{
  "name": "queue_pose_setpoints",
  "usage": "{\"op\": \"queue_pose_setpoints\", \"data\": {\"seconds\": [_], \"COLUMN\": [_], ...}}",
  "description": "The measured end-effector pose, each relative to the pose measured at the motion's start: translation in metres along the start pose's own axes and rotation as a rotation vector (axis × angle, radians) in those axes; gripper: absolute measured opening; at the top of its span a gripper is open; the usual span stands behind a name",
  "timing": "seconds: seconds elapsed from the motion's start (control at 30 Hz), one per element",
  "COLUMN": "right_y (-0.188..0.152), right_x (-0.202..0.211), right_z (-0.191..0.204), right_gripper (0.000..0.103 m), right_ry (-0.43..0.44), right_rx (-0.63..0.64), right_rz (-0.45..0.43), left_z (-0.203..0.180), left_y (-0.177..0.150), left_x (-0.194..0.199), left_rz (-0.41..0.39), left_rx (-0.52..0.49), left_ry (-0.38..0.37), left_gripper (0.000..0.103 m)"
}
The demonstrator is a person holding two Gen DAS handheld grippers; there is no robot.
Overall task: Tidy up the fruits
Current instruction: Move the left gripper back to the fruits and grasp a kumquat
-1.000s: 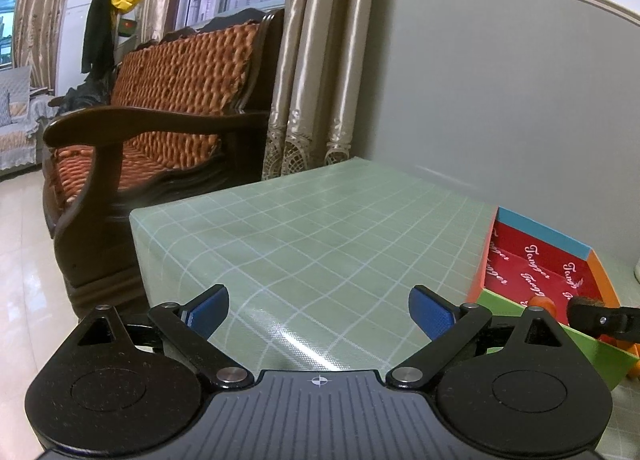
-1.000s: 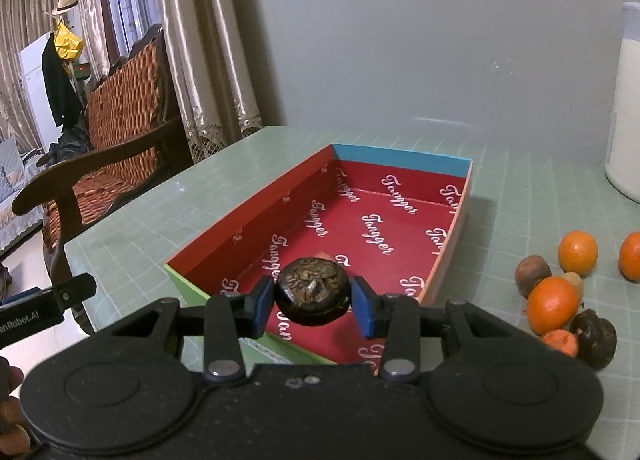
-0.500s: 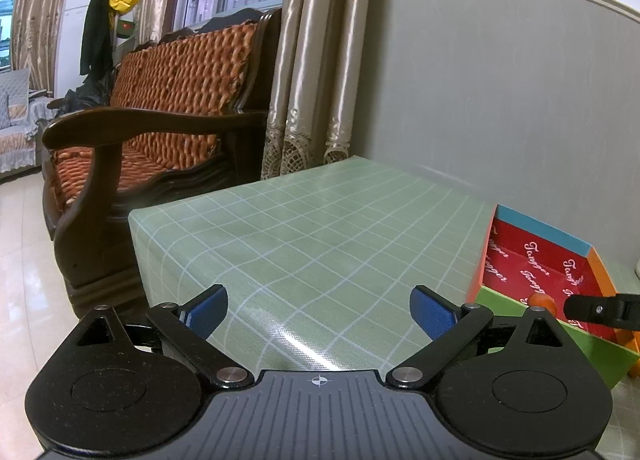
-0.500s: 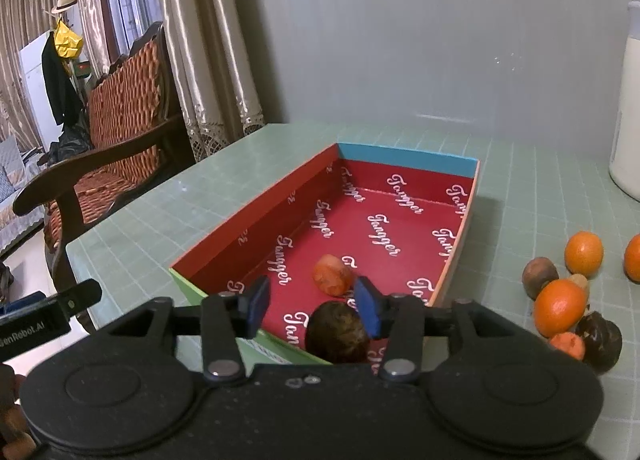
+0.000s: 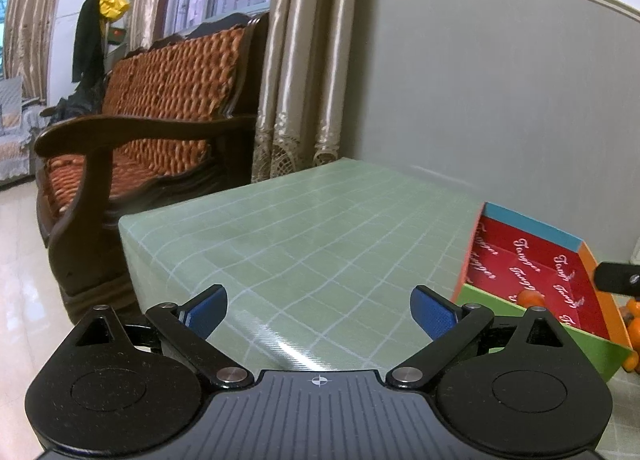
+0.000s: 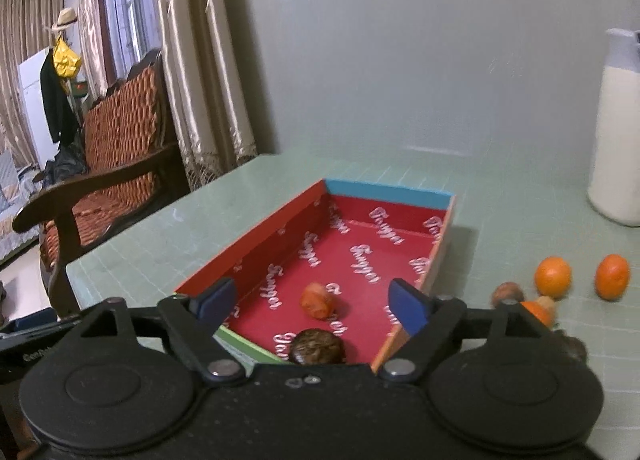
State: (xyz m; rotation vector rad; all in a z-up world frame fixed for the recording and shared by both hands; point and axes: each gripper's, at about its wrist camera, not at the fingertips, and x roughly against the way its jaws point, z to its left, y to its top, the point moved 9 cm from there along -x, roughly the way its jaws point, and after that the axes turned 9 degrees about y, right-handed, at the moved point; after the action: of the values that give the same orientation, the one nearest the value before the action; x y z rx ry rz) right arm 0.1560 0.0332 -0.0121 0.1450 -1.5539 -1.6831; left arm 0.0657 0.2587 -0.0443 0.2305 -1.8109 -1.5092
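Starting at the left, the left gripper (image 5: 320, 310) is hovering over the bare green checked tablecloth (image 5: 304, 228) with its jaws standing wide apart and nothing between them; from there the red-lined cardboard box (image 5: 532, 236) is lying out at about three o'clock. Moving right, the right gripper (image 6: 312, 302) is hanging over the near end of that box (image 6: 384, 190), and its jaws have just been opening, so they are now gaping with nothing pressed between the pads. The dark, wrinkled round fruit (image 6: 317, 347) is sitting on the box floor just below the jaws, at about six o'clock, with a small orange fruit (image 6: 318, 299) near it at twelve. The loose fruit still waiting on the table is lying to the right of the box, at roughly three o'clock from the right jaws: two tangerines (image 6: 553, 276) side by side, a brownish one (image 6: 507, 293) and a partly hidden orange one (image 6: 536, 310). The right hand looks clearly nearer to that cluster, so the next pick probably falls to it. The fruits are roundish, offering no real long axis.
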Motion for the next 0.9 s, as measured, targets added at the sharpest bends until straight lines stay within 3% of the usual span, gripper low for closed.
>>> {"op": "queue_pose_setpoints", "data": {"seconds": [0.13, 0.4, 0.57, 0.83, 0.9], "right_y": [0.0, -0.021, -0.041, -0.056, -0.06], "right_x": [0.026, 0.081, 0.107, 0.147, 0.159], "right_z": [-0.028, -0.117, -0.164, -0.193, -0.198], "right_gripper": [0.096, 0.101, 0.101, 0.101, 0.101], "right_ry": [-0.048, -0.268, -0.364, -0.432, -0.445], "right_rx": [-0.041, -0.148, -0.266, -0.309, -0.319], "right_rz": [-0.055, -0.178, -0.216, -0.269, -0.283], "left_z": [-0.015, -0.06, -0.103, -0.184, -0.201], "left_y": [-0.001, -0.002, 0.001, -0.018, -0.025], "left_x": [0.007, 0.029, 0.056, 0.095, 0.104], "left_rz": [-0.019, -0.071, -0.13, -0.145, -0.146], "left_rx": [-0.036, -0.114, -0.177, -0.325, -0.359], "left_ry": [-0.018, -0.099, -0.212, -0.394, -0.436], "left_gripper": [0.098, 0.098, 0.098, 0.097, 0.091]}}
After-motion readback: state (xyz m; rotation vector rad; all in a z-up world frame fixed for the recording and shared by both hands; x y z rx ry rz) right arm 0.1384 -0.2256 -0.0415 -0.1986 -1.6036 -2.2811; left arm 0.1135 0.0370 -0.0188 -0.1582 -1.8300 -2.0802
